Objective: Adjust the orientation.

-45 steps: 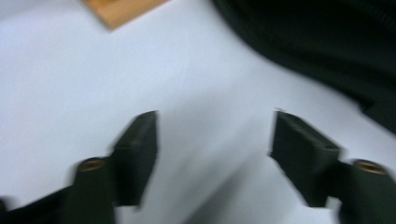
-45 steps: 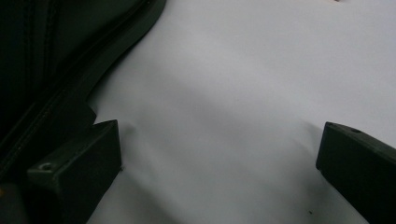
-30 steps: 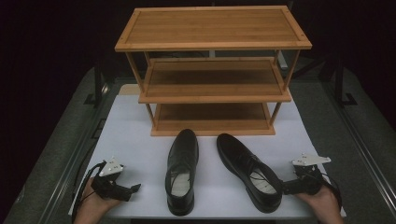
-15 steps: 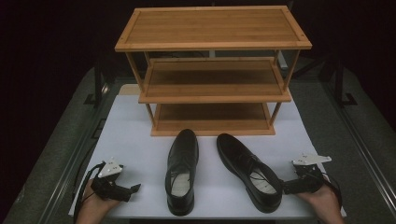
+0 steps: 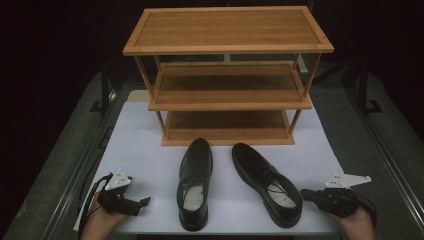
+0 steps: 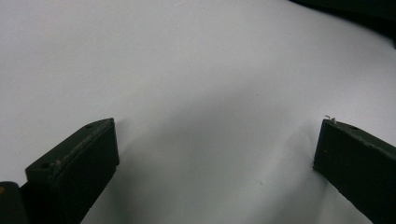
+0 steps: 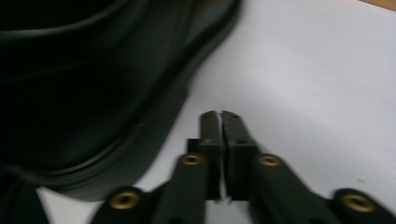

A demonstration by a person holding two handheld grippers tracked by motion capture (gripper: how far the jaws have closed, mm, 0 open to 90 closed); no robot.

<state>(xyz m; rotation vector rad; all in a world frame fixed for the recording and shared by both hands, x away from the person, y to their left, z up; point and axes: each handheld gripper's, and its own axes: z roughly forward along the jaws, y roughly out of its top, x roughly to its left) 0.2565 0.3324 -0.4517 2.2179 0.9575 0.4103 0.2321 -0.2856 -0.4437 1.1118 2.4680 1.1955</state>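
Two black leather dress shoes lie on the white mat (image 5: 140, 135), toes toward the rack: the left shoe (image 5: 194, 185) and the right shoe (image 5: 265, 182). My left gripper (image 5: 142, 202) rests at the mat's front left, well apart from the shoes. Its jaws stand wide open over bare white mat (image 6: 217, 154). My right gripper (image 5: 305, 193) sits just right of the right shoe's heel. Its jaws have just been closing and now meet with nothing between them (image 7: 220, 116). The right shoe's dark side (image 7: 93, 70) lies close beside them, untouched.
A three-shelf bamboo shoe rack (image 5: 227, 30) stands behind the shoes, its shelves bare. The bottom shelf (image 5: 227, 122) faces the shoe toes. Dark table and metal rails flank the mat on both sides.
My right hand has shifted slightly to the right, away from the shoe's heel. The left hand and both shoes have stayed put.
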